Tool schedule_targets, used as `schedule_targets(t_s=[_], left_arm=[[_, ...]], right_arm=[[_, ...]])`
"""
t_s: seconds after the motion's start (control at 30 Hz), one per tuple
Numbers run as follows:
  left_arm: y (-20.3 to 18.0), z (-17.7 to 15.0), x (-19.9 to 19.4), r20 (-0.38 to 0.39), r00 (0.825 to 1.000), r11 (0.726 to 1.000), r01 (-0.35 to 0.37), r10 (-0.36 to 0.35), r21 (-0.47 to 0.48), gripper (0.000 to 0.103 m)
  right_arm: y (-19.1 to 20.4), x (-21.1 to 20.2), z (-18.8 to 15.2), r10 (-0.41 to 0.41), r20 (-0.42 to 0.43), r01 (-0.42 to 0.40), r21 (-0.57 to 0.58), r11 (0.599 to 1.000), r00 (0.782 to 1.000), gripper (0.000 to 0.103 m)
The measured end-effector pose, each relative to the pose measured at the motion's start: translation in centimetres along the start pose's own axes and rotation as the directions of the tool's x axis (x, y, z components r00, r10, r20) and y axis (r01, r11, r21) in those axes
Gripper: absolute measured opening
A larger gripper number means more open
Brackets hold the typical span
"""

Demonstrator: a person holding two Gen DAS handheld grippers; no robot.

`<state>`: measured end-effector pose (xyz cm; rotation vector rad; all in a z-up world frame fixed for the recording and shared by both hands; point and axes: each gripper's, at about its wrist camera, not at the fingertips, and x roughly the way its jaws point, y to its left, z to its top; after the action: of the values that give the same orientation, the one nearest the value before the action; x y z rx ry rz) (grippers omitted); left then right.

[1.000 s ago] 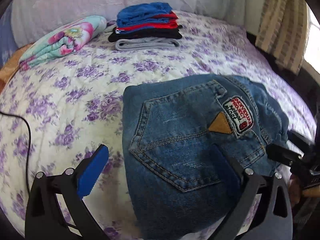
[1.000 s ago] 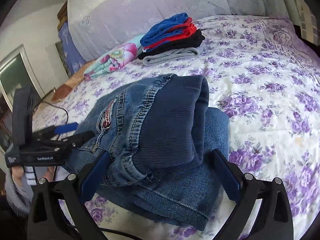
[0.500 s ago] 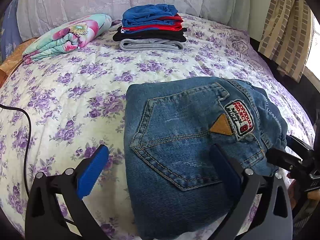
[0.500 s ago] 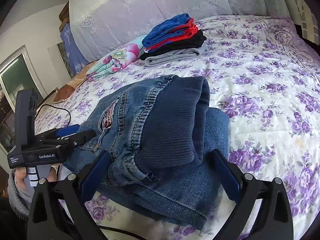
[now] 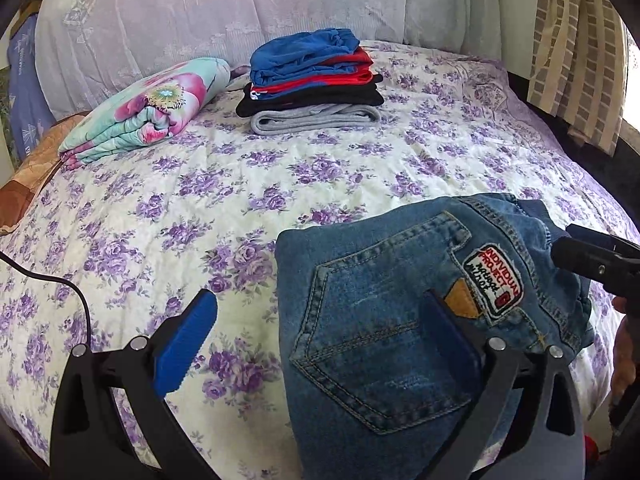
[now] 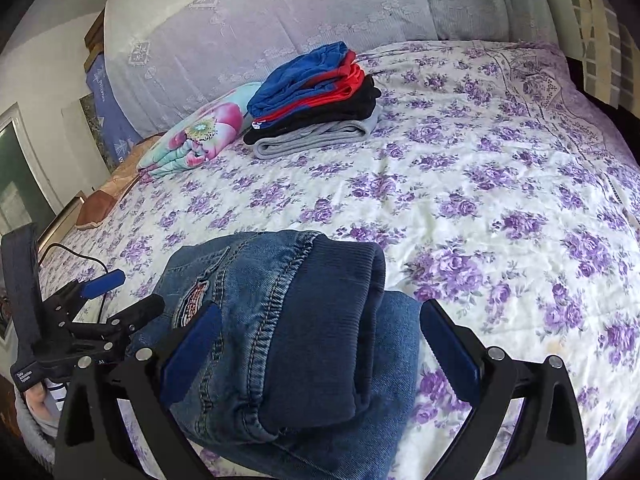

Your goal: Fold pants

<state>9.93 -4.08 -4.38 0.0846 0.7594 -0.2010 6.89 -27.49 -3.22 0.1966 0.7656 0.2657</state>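
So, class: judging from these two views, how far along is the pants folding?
Done: the jeans lie folded into a compact bundle on the bed. In hand: nothing; the left gripper and right gripper are open around it. Left: possibly adding it to the clothes stack.

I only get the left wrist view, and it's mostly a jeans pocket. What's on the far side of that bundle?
Observer: The right wrist view shows that the jeans end in a dark ribbed waistband, doubled over a lower denim layer.
Operator: Is the other hand-held gripper squeezing it?
Observer: No. The right hand-held gripper is open. Its blue fingers sit on either side of the fold, not clamped.
Operator: And who holds mine?
Observer: A hand in what looks like a striped cuff holds the left hand-held gripper from below.
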Motion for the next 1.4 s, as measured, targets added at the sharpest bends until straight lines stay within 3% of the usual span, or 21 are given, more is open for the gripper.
schedule_targets(t_s=[0.13, 0.2, 0.3, 0.5, 0.67, 0.83, 0.93, 1.1, 1.23, 1.33, 1.4], left_arm=[[-0.2, -0.5, 2.2, -0.042, 0.999, 1.0, 0.019, -0.02, -0.019, 0.099], [0.4, -0.8, 2.5, -0.032, 0.998, 0.997, 0.052, -0.054, -0.062, 0.099], [1.1, -1.2, 2.9, -0.047, 0.994, 0.989, 0.094, -0.1, -0.111, 0.099], [1.1, -1.9, 2.6, -0.01, 0.994, 0.991, 0.103, -0.105, -0.088, 0.099], [2.1, -2.4, 2.9, 0.0, 0.984, 0.975, 0.175, -0.176, -0.135, 0.099], [1.4, -2.8, 2.3, 0.025, 0.991, 0.984, 0.137, -0.135, -0.112, 0.099], [1.3, -2.8, 2.1, 0.027, 0.993, 0.988, 0.118, -0.116, -0.102, 0.099], [2.1, -2.7, 1.9, -0.005, 0.987, 0.982, 0.158, -0.159, -0.106, 0.099], [1.2, -2.2, 1.5, -0.036, 0.994, 0.993, 0.105, -0.107, -0.056, 0.099], [0.8, -2.1, 1.1, -0.046, 0.993, 0.994, 0.111, -0.111, 0.003, 0.098], [1.1, -2.5, 1.1, -0.041, 0.989, 0.99, 0.141, -0.141, -0.011, 0.098]], right_arm=[[-0.1, 3.2, -0.6, -0.011, -0.086, 0.012, 0.012, 1.0, 0.996, 0.1], [-0.7, 3.1, -1.3, 0.017, -0.032, -0.016, 0.03, 0.999, 0.999, 0.1], [-0.7, 3.0, -1.6, 0.028, -0.025, -0.027, 0.011, 1.0, 0.999, 0.1], [-0.8, 2.6, -2.5, 0.053, 0.019, -0.052, -0.034, 0.998, 0.998, 0.1], [-0.6, 2.2, -3.1, 0.029, 0.049, -0.027, -0.032, 0.999, 0.998, 0.1], [-1.4, 1.7, -4.4, 0.024, 0.11, -0.033, 0.085, 0.996, 0.994, 0.1], [-1.3, 1.8, -4.4, 0.026, 0.105, -0.035, 0.082, 0.996, 0.994, 0.1], [-1.1, 1.4, -4.0, -0.002, 0.088, -0.007, 0.094, 0.996, 0.996, 0.1], [-0.7, 1.2, -4.6, -0.058, 0.073, 0.048, 0.132, 0.99, 0.996, 0.1], [0.0, 1.0, -4.6, -0.08, 0.065, 0.079, 0.019, 0.997, 0.995, 0.1], [-0.3, 1.1, -4.3, -0.057, 0.028, 0.056, 0.024, 0.998, 0.998, 0.1]])
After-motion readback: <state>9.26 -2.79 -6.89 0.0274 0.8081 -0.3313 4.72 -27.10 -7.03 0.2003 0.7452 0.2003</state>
